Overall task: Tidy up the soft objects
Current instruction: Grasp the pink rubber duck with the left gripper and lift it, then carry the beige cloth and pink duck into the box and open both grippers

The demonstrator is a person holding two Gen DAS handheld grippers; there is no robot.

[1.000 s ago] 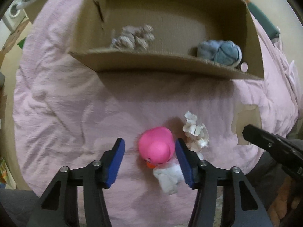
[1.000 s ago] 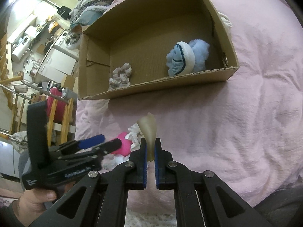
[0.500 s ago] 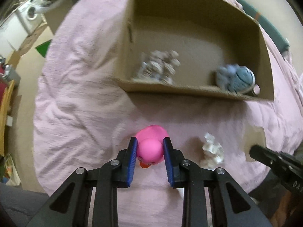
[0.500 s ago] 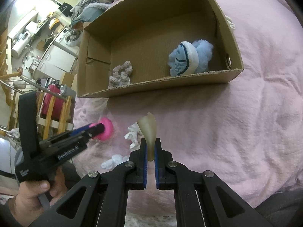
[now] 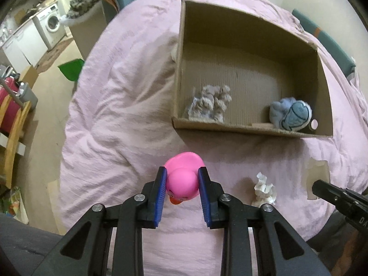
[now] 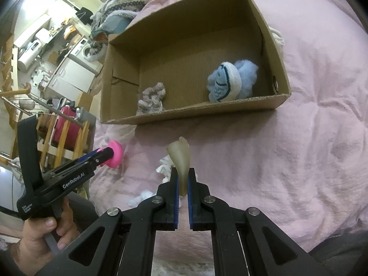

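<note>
Your left gripper point(image 5: 182, 185) is held out in front of you above the bedding, its two blue-padded fingers point(image 5: 161, 192) pressed against both sides of the pink duck point(image 5: 182, 184), which hangs clear of the cloth. Your left hand point(image 6: 49, 232) wraps the grip from below, thumb and fingertips curled around the handle. Your right gripper point(image 6: 182, 180) points forward a little to the right of the left one, its fingers nearly together and pinching the lower end of a thin beige piece point(image 6: 180, 158) that stands up between them.
</note>
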